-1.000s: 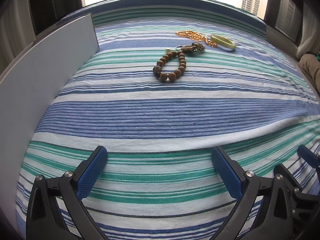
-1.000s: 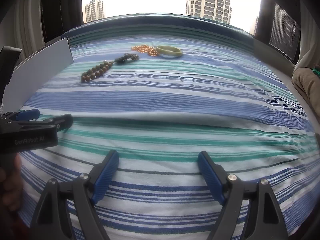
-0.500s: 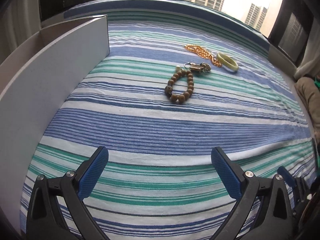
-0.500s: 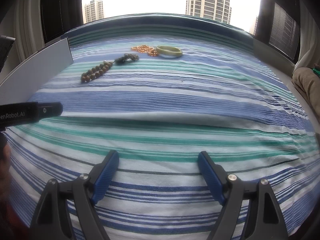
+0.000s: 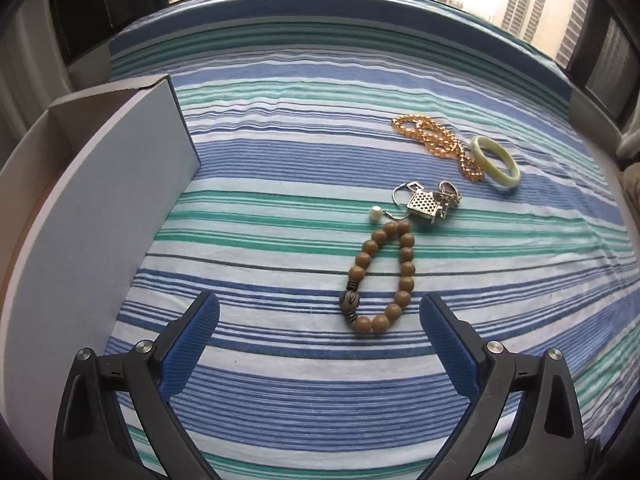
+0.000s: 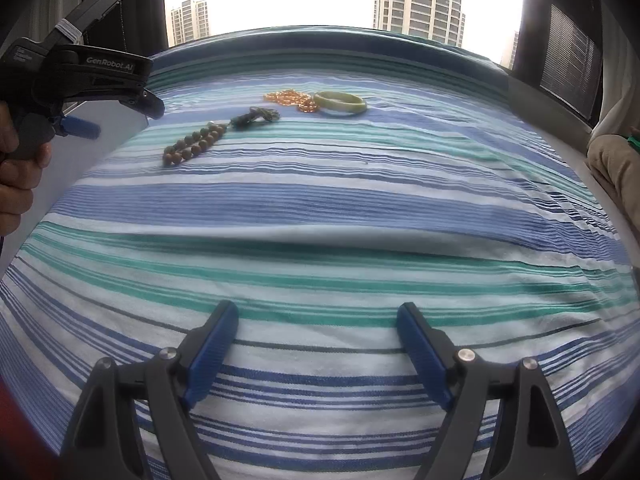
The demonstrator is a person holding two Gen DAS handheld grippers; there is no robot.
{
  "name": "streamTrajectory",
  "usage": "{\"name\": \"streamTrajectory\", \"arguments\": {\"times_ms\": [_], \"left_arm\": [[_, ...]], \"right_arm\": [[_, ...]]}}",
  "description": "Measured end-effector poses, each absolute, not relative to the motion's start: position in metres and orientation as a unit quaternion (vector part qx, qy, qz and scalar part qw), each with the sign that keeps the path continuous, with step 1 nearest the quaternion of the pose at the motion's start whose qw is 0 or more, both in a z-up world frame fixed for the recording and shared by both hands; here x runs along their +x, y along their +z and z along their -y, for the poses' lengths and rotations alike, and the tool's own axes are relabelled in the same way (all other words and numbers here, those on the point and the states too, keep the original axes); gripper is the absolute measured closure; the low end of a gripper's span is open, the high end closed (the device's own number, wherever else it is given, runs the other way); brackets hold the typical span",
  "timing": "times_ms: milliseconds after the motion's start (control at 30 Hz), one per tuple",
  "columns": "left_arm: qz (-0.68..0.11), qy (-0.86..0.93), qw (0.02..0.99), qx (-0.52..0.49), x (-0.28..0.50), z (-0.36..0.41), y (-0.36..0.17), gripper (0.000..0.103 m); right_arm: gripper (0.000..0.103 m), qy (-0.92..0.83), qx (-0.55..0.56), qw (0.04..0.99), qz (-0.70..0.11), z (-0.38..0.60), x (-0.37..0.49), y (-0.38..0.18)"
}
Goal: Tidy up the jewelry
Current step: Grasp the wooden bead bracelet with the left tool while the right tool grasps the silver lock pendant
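A brown wooden bead bracelet (image 5: pixel 382 280) lies on the striped cloth, just ahead of my open, empty left gripper (image 5: pixel 320 316). Beyond it lie a small pearl (image 5: pixel 374 213), silver earrings with a lattice charm (image 5: pixel 428 202), a gold bead chain (image 5: pixel 436 145) and a pale green bangle (image 5: pixel 496 162). A white open box (image 5: pixel 100 216) stands at the left. In the right wrist view the bracelet (image 6: pixel 194 145), chain (image 6: pixel 290 99) and bangle (image 6: pixel 340 103) lie far off. My right gripper (image 6: pixel 316 320) is open and empty over bare cloth. The left gripper (image 6: pixel 154 108) hangs raised at the left of that view.
The blue, green and white striped cloth (image 5: pixel 304 396) covers the whole surface and wrinkles in a ridge (image 6: pixel 320 240) ahead of the right gripper. A window with tower blocks is behind. A beige cushion (image 6: pixel 616 168) lies at the right edge.
My left gripper has risen and moved forward toward the jewelry, so the bead bracelet is now close ahead and the box interior shows. The right gripper has stayed still.
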State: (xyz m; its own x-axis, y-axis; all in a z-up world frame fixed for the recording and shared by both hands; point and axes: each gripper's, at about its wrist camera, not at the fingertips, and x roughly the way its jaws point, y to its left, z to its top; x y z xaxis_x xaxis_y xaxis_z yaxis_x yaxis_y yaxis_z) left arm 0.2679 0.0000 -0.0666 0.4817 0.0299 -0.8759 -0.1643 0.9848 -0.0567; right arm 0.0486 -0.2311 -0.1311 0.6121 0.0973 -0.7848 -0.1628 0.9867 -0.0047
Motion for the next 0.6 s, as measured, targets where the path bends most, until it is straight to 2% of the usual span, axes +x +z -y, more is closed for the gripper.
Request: {"name": "streamTrajectory", "arguments": {"times_ms": [133, 200, 267, 300, 333, 367, 400, 600], "left_arm": [[-0.535, 0.074, 0.839, -0.068, 0.283, 0.001, -0.095, 0.022], [-0.527, 0.091, 0.843, -0.058, 0.278, 0.002, -0.098, 0.026], [-0.521, 0.085, 0.847, -0.059, 0.272, 0.003, -0.098, 0.036], [-0.518, 0.081, 0.850, -0.055, 0.268, 0.003, -0.096, 0.051], [-0.517, 0.074, 0.851, -0.052, 0.265, 0.004, -0.095, 0.073], [-0.518, 0.066, 0.851, -0.052, 0.262, 0.004, -0.094, 0.085], [-0.520, 0.059, 0.850, -0.056, 0.259, 0.002, -0.094, 0.091], [-0.514, 0.027, 0.851, -0.101, 0.232, -0.020, -0.092, 0.091]], "right_arm": [[0.019, 0.072, -0.038, 0.897, -0.434, 0.231, 0.049, -0.131], [0.019, 0.073, -0.038, 0.897, -0.434, 0.231, 0.049, -0.131], [0.019, 0.073, -0.037, 0.897, -0.434, 0.231, 0.048, -0.131], [0.019, 0.073, -0.037, 0.897, -0.434, 0.231, 0.049, -0.131], [0.019, 0.072, -0.037, 0.897, -0.434, 0.231, 0.048, -0.131], [0.019, 0.073, -0.037, 0.897, -0.434, 0.232, 0.048, -0.131], [0.019, 0.073, -0.037, 0.897, -0.434, 0.232, 0.048, -0.131], [0.019, 0.071, -0.037, 0.897, -0.434, 0.231, 0.048, -0.132]]}}
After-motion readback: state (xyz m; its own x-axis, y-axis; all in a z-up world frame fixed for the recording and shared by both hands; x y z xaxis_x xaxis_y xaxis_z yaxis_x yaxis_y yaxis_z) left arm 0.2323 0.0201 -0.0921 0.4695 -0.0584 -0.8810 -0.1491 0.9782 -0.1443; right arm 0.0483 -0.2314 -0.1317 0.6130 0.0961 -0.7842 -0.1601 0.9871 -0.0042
